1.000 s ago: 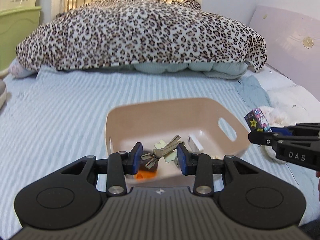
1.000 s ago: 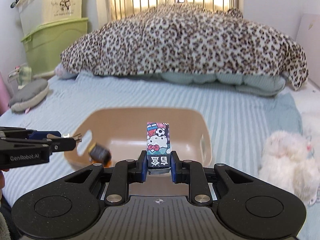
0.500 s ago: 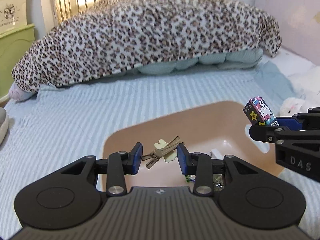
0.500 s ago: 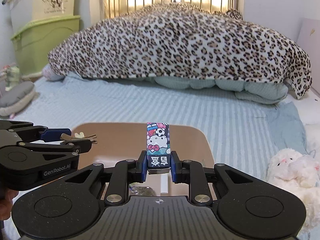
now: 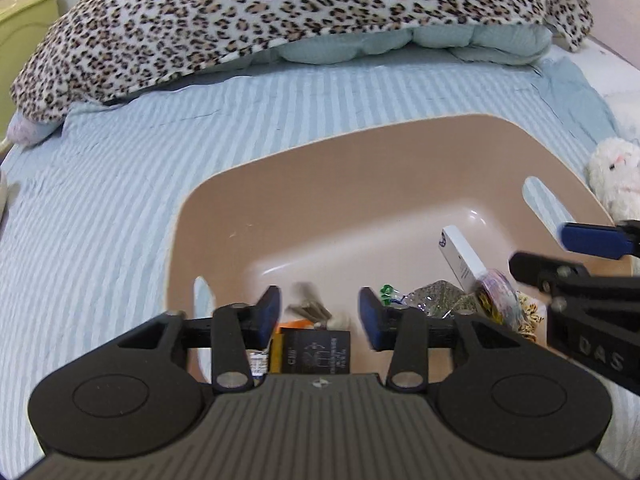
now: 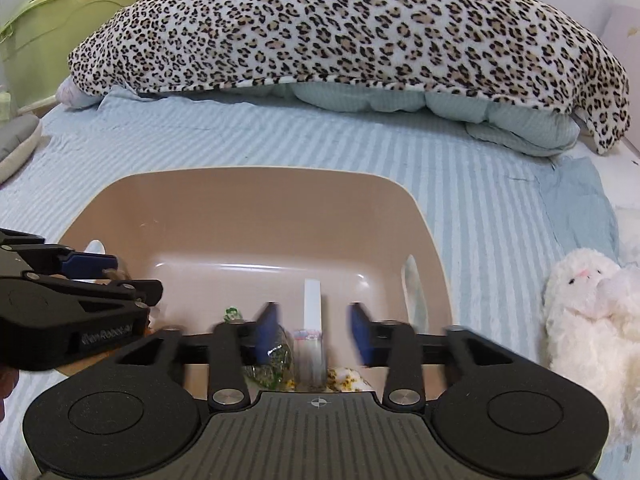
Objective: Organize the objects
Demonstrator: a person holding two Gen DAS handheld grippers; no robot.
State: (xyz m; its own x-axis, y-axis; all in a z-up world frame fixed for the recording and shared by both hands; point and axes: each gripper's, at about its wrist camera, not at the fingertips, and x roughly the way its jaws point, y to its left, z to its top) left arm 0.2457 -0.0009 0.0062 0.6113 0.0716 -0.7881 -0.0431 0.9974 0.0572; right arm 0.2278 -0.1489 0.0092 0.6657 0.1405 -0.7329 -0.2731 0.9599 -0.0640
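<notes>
Left tongs and right tongs both released over tan basin (on striped bed), white bunny at three o'clock.

The far half of the tan basket is bare floor and wall, so there is room to reach in from the back rim. The near half is crowded: a black box, an orange piece, a foil packet and a white carton leaning upright. Both grippers hang over this clutter, the left gripper and the right gripper close side by side, each narrowing the other's path. The striped sheet beyond the basket lies open up to the leopard blanket. A white plush toy blocks the right side.
</notes>
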